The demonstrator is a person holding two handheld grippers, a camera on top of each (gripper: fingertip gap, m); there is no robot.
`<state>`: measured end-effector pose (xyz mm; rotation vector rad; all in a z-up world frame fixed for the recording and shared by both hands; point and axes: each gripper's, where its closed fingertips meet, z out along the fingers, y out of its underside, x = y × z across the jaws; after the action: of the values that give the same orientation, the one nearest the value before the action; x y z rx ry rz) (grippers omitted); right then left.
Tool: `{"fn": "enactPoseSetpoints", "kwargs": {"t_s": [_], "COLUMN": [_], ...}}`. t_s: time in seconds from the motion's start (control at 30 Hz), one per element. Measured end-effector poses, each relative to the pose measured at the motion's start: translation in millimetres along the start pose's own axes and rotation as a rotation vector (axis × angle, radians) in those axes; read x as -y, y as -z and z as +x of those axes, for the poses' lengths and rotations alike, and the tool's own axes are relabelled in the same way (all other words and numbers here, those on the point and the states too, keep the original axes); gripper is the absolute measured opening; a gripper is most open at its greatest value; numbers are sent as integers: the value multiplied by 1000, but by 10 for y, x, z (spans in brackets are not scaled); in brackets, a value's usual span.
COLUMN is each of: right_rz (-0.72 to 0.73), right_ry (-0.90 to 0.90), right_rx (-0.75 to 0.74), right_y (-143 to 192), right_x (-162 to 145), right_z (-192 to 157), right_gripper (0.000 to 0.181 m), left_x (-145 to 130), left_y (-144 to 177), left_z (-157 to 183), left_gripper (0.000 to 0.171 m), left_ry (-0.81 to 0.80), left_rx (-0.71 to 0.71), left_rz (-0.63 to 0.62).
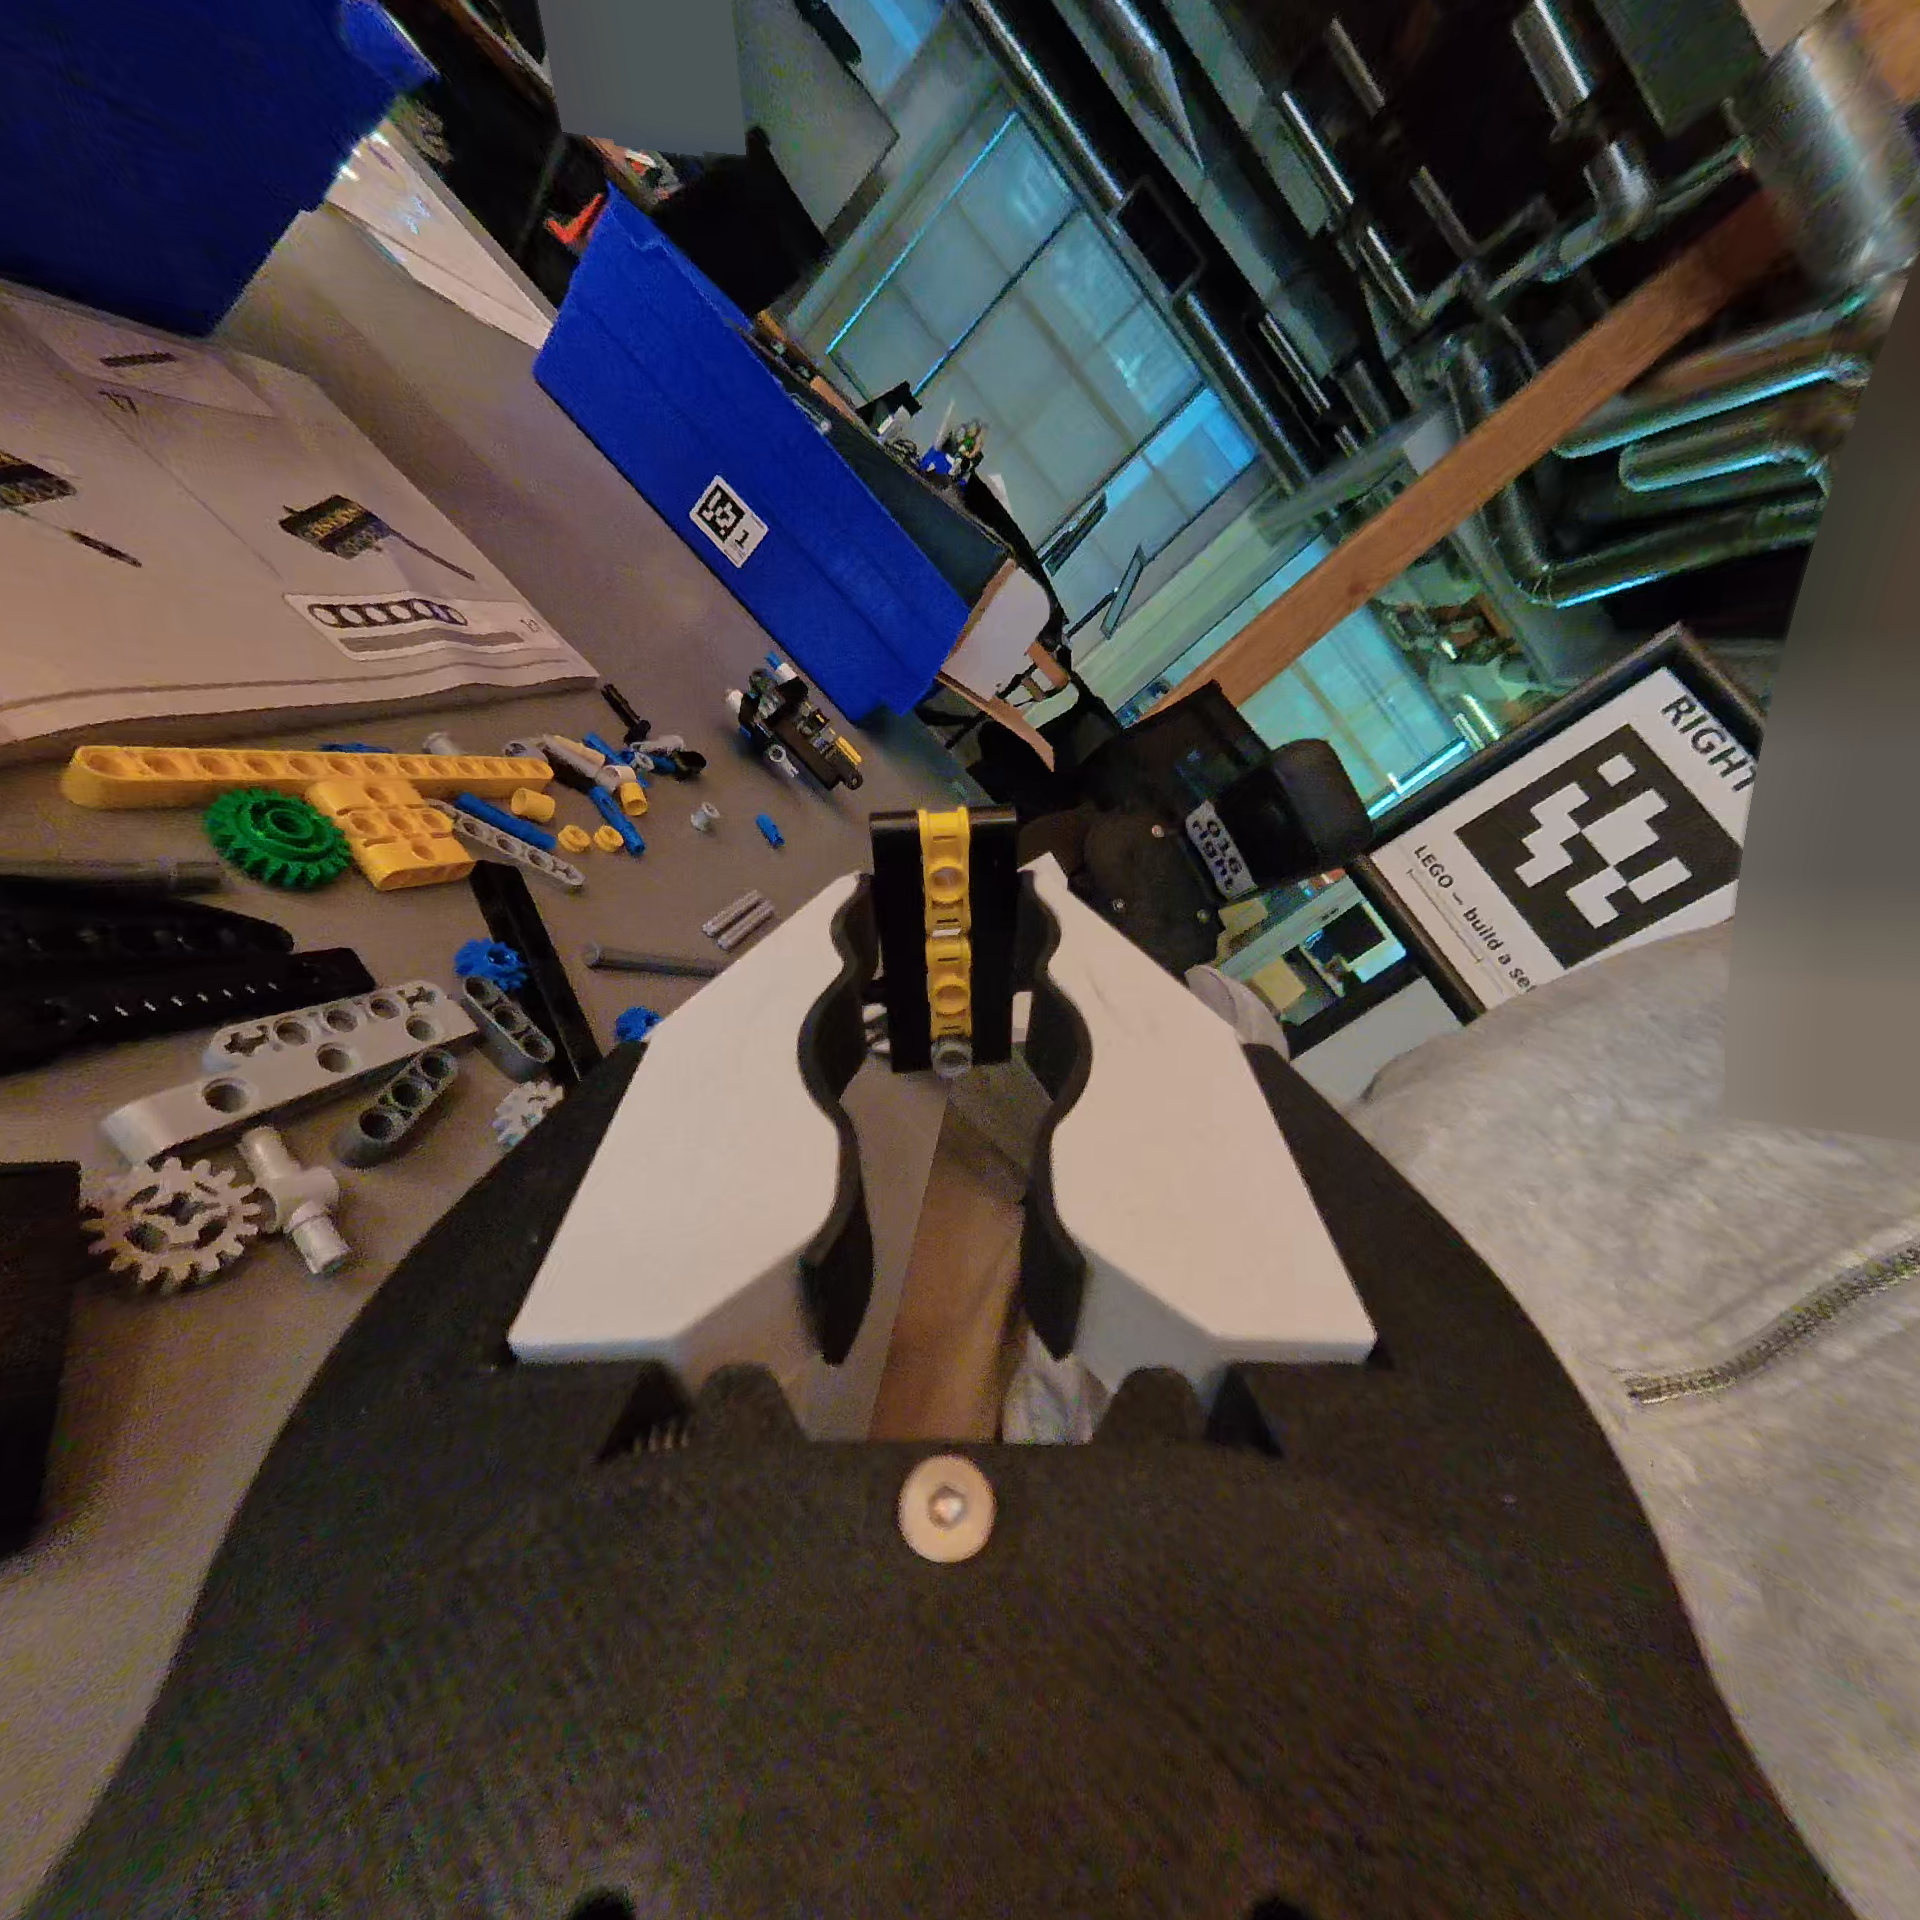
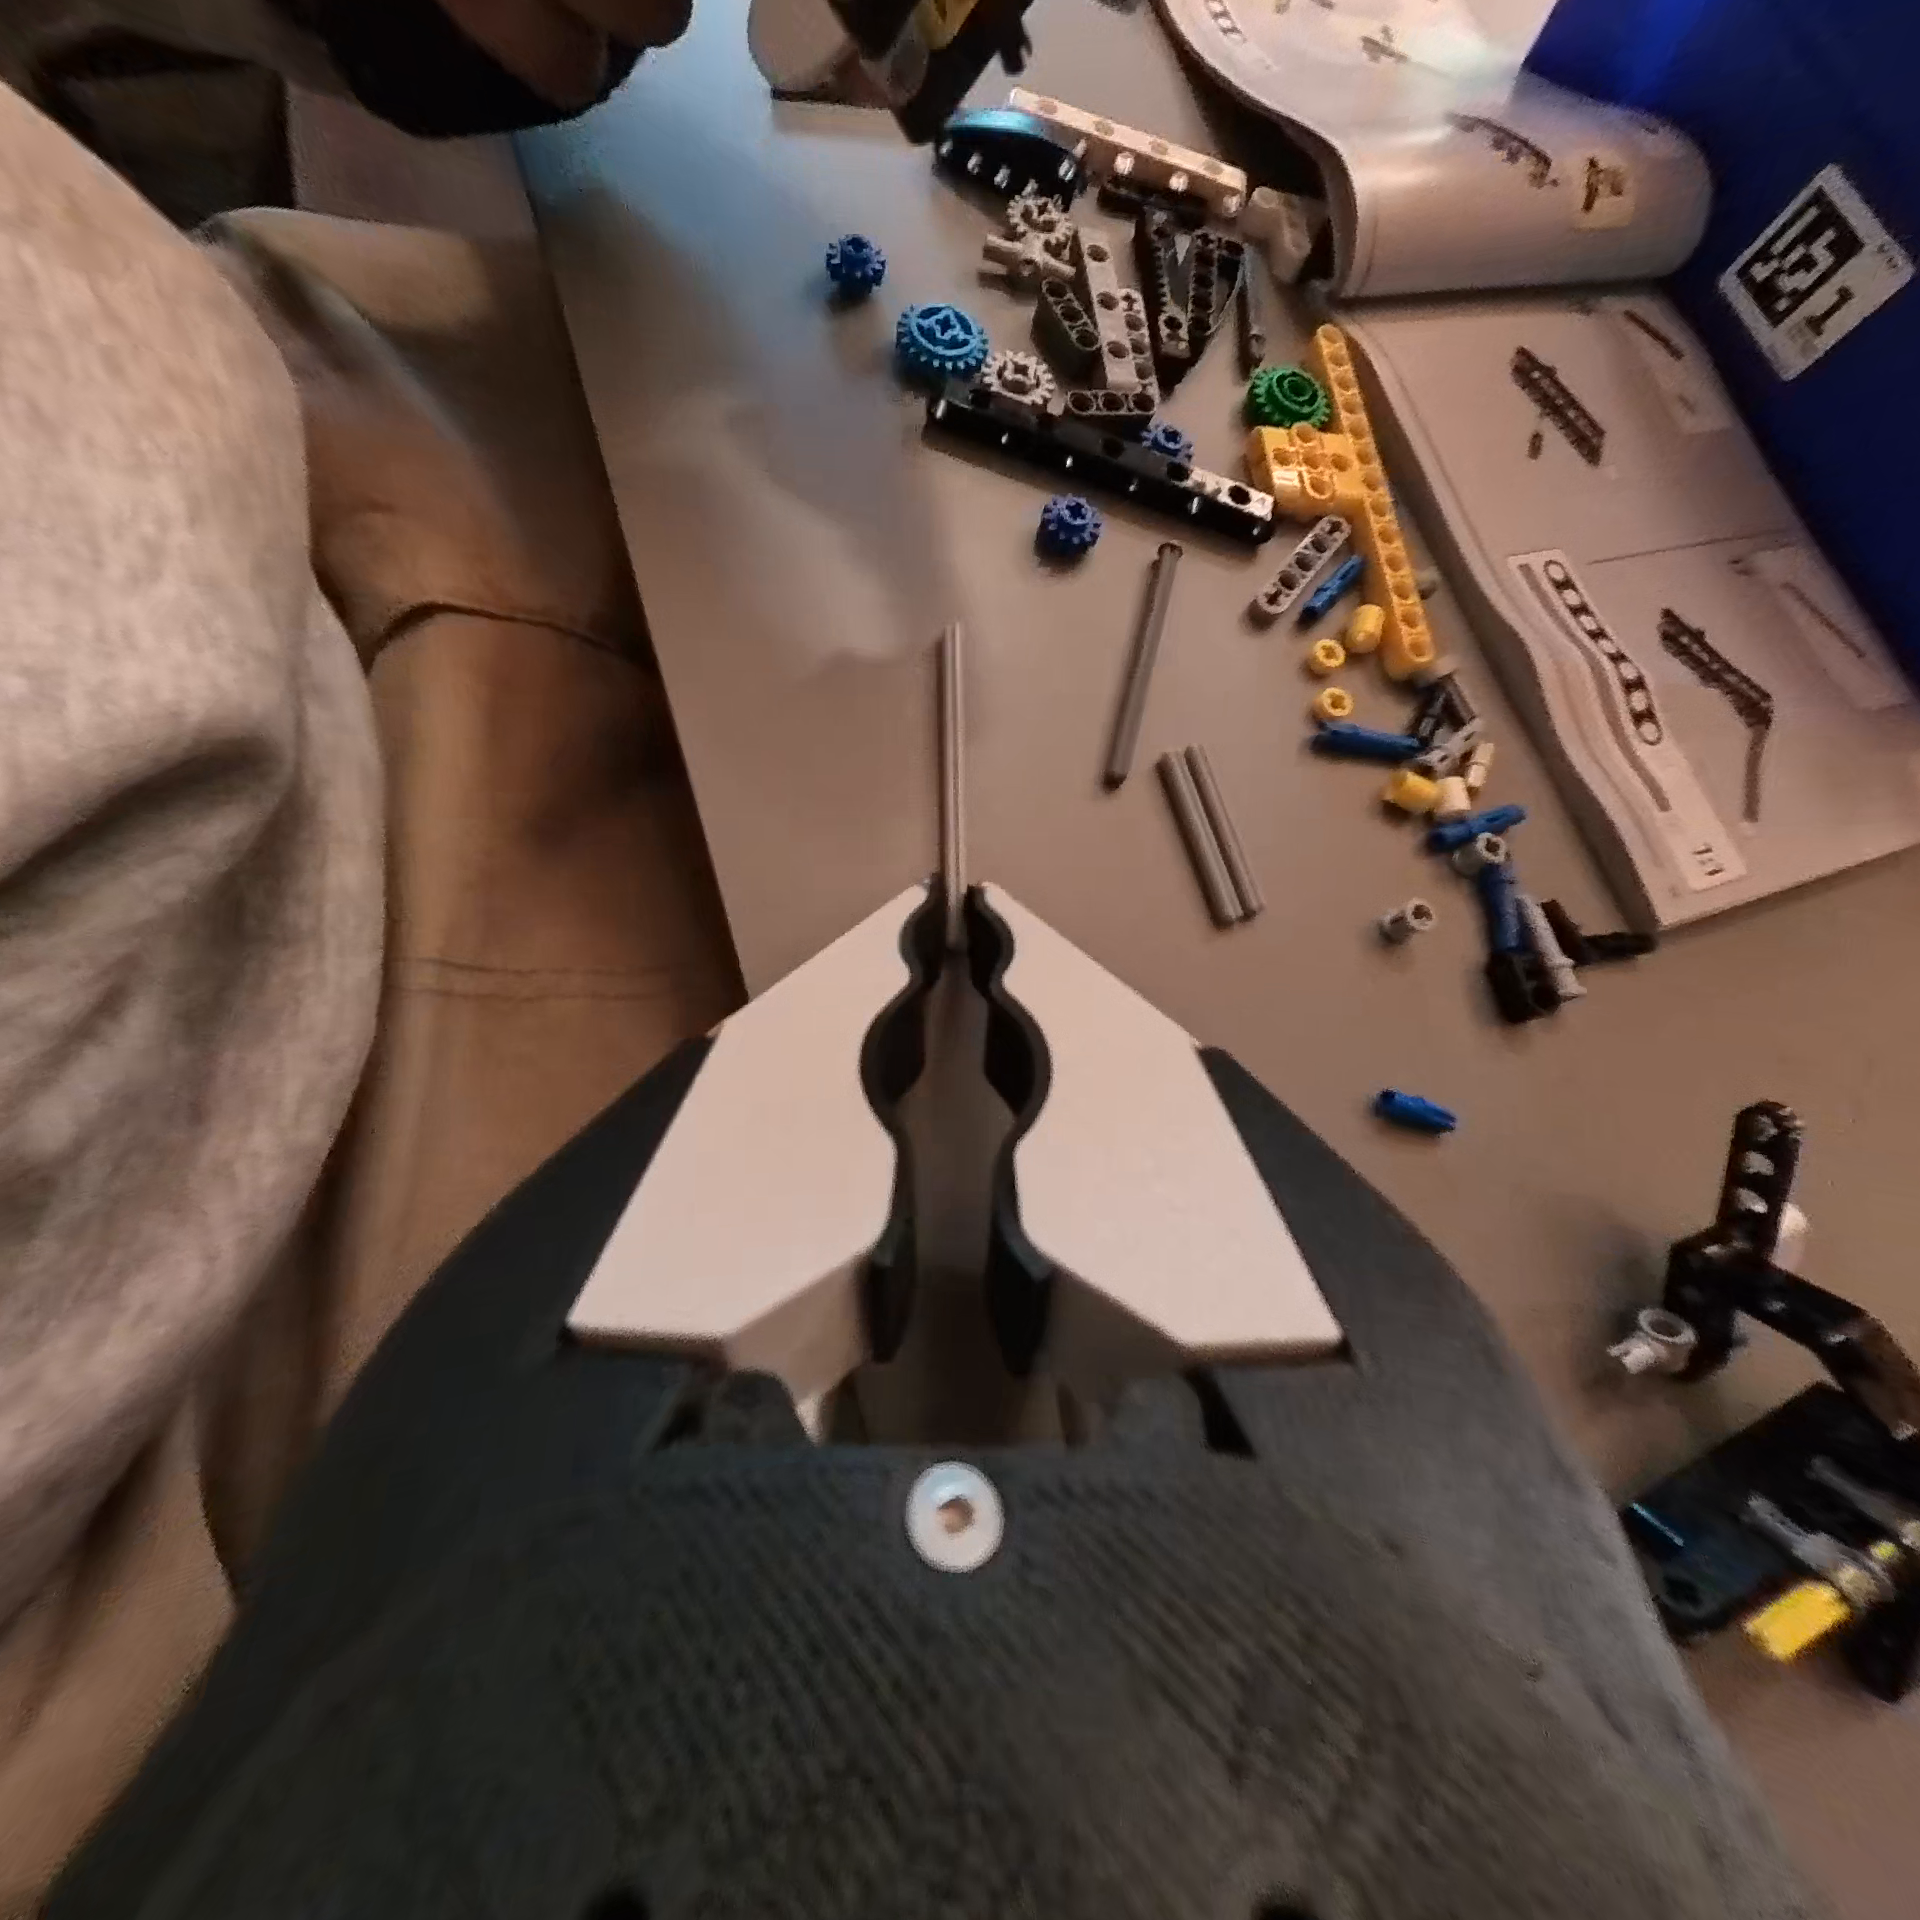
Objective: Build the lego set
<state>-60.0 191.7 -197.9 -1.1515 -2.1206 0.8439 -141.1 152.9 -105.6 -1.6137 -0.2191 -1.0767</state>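
Note:
In the left wrist view my left gripper is shut on a small black and yellow lego assembly and holds it upright above the table; a grey pin end shows at its bottom. In the right wrist view my right gripper is shut on a thin grey axle, which sticks straight out past the fingertips over the grey table. The right gripper's black body shows just behind the assembly in the left wrist view.
Loose lego parts lie on the table: yellow beams, a green gear, grey beams, grey axles, blue gears. An open instruction booklet, blue bins and a black sub-assembly stand around. A person's grey sleeve is at left. The tips of one gripper are about 12 cm away from the tips of the other. About 11 cm separates my left fingertips from the green gear. Seen from the right wrist view as well.

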Motion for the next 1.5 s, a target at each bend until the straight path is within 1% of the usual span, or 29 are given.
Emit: {"fn": "enactPoseSetpoints", "kwargs": {"t_s": [0.1, 0.23, 0.43, 0.5, 0.63, 0.73, 0.83, 1.03, 1.23, 1.4, 1.5], "right_rz": [-1, 17, 239, 281, 322, 354, 385, 446, 523, 544, 563], "right_ry": [-5, 5, -97, -132, -181, -221, -257, -356, -464, -527, -586], "right_rx": [-4, -59, -74, -86, -102, -80, -45, 18, 97, 147, 183], "right_y": [0, 15, 181, 213, 234, 227, 210, 199, 191, 142, 117], "right_x": [3, 27, 371, 431, 514, 586, 645, 749, 864, 894, 922], "right_z": [4, 58, 145, 187, 222, 194, 148, 146, 152, 168, 205], "right_gripper": [2, 2, 2, 2, 2, 2, 2, 2, 2, 2, 1], "left_x": [-26, -19, 3, 31, 80, 121, 138, 227, 323, 330, 367], "left_y": [-2, 15, 61, 71, 94, 106, 106, 138, 221, 195, 149], "left_z": [8, -13, -144, -184, -256, -271, -227, -251, -305, -366, -397], "left_gripper": [25, 25, 26, 25, 26, 26, 26, 25, 25, 25, 25], "left_ry": [-31, -90, -225, -285, -401, -460, -491, -585, -675, -720, -713], "left_rx": [20, 69, 224, 288, 405, 456, 465, 537, 645, 704, 724], "left_rz": [-9, -8, -19, -14, -12, 10, 30, 58, 106, 74, 71]}}
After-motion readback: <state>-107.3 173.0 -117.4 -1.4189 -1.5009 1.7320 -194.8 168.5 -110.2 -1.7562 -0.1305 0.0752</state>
